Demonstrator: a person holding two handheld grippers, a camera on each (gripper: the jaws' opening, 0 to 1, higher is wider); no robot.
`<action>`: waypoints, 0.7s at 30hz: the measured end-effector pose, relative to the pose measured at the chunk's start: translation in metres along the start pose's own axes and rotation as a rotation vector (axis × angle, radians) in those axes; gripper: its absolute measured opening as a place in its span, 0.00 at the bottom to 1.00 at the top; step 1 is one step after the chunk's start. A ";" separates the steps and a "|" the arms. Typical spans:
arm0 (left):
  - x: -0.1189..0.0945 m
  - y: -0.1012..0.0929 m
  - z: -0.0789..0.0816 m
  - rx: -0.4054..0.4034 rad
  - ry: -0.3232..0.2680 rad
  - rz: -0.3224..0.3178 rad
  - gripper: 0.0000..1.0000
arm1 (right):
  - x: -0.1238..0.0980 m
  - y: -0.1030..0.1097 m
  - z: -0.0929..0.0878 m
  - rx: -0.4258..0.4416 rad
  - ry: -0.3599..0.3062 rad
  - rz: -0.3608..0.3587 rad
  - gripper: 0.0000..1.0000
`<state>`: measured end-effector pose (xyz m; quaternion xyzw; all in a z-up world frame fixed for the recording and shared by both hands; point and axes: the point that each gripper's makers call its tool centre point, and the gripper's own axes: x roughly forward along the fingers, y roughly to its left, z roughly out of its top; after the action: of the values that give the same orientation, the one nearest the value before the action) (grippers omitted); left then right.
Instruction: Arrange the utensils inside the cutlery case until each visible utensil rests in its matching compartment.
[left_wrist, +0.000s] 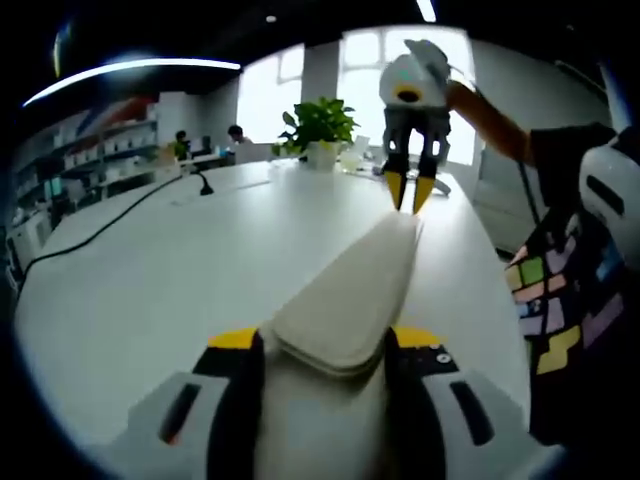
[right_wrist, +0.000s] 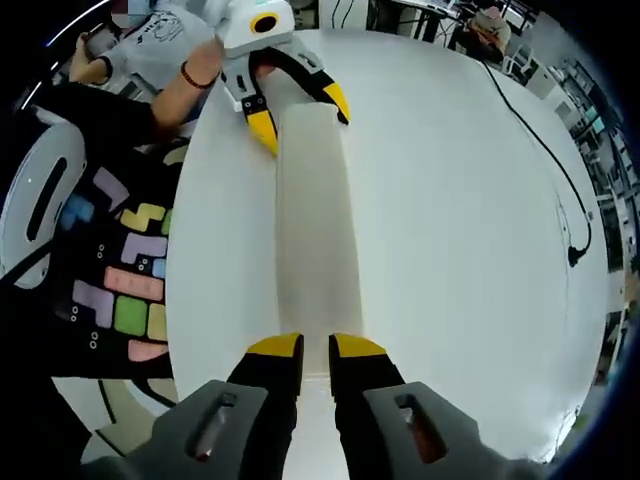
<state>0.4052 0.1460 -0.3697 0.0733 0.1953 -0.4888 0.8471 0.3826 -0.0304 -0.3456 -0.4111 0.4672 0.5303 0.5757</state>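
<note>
A long, flat, cream cutlery case (left_wrist: 355, 290) stretches between my two grippers over the white table (left_wrist: 150, 290); it is closed and no utensils show. My left gripper (left_wrist: 322, 340) has its jaws on both sides of the case's near end, pressing its edges. At the far end my right gripper (left_wrist: 411, 192) pinches the case with its yellow tips close together. In the right gripper view the case (right_wrist: 315, 230) runs up from my right gripper (right_wrist: 316, 346) to the left gripper (right_wrist: 298, 115), which straddles its other end.
A person in dark clothes with coloured block shapes (right_wrist: 120, 270) stands at the table's edge beside the case. A black cable (right_wrist: 545, 150) crosses the table's far side. A potted plant (left_wrist: 320, 125) stands at the table's end, with people at desks (left_wrist: 237, 133) behind.
</note>
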 end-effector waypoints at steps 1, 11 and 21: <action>0.000 0.000 0.000 -0.003 0.001 0.000 0.52 | 0.002 0.000 -0.001 0.003 0.004 -0.001 0.12; -0.001 0.001 0.001 -0.016 0.000 -0.002 0.52 | 0.005 -0.004 -0.002 0.037 0.027 0.021 0.13; -0.009 0.001 -0.001 -0.033 0.009 -0.006 0.53 | 0.008 -0.001 -0.001 -0.011 0.150 0.026 0.13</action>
<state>0.4021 0.1541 -0.3670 0.0609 0.2076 -0.4876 0.8458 0.3836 -0.0301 -0.3538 -0.4468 0.5112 0.5080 0.5300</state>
